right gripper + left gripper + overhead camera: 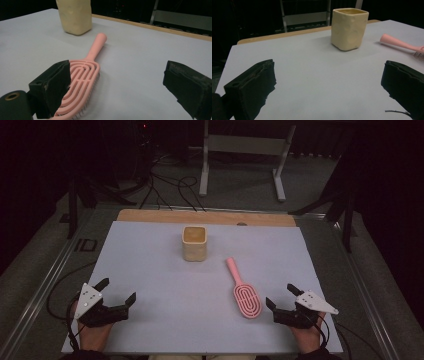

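A cream square cup stands upright near the middle back of the white mat. A pink hairbrush lies flat to its front right, handle toward the cup. My left gripper rests open at the front left with nothing between its jaws; its own view shows the cup ahead and the brush handle at the right. My right gripper sits open at the front right, just right of the brush head. In its own view the brush lies beside the left jaw, with the cup beyond.
A bare wooden strip runs along the mat's far edge. Beyond the table stand a white metal frame and loose cables on the floor. Cables trail from both grippers off the front corners.
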`<state>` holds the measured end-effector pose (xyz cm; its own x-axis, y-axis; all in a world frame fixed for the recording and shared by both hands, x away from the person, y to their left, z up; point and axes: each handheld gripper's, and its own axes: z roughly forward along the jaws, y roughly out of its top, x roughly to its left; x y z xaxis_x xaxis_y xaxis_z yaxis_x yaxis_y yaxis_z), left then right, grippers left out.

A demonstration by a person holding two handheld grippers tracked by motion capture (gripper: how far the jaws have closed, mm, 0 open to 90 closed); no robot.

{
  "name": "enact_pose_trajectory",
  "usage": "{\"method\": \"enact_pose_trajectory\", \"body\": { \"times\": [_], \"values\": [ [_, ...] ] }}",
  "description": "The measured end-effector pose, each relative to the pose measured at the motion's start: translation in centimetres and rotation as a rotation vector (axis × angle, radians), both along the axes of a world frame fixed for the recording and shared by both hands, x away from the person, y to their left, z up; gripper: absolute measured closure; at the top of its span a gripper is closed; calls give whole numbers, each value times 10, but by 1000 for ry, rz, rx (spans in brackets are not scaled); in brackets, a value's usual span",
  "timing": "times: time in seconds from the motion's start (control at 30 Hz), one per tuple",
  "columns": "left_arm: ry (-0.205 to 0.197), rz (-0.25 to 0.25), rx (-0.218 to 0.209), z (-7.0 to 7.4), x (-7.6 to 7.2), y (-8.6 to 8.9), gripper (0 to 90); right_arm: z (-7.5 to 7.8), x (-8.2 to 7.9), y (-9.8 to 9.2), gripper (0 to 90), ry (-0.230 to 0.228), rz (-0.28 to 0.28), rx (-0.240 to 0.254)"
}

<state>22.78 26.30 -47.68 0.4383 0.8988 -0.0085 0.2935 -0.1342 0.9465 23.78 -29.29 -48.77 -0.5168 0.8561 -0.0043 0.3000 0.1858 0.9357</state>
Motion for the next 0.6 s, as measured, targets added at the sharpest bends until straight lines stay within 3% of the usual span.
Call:
{"method": "enact_pose_trajectory", "body": {
  "times": [0.17, 0.27, 0.6],
  "values": [
    [5, -1, 10, -1, 1, -1, 2, -1, 1, 2, 74, 7, -2, -5],
    [9, -4, 22, -3, 1, -5, 2, -2, 4, 2, 75, 35, -8, -4],
    [5, -6, 37, -4, 1, -7, 2, 1, 5, 7, 76, 54, 26, 16]
  ]
}}
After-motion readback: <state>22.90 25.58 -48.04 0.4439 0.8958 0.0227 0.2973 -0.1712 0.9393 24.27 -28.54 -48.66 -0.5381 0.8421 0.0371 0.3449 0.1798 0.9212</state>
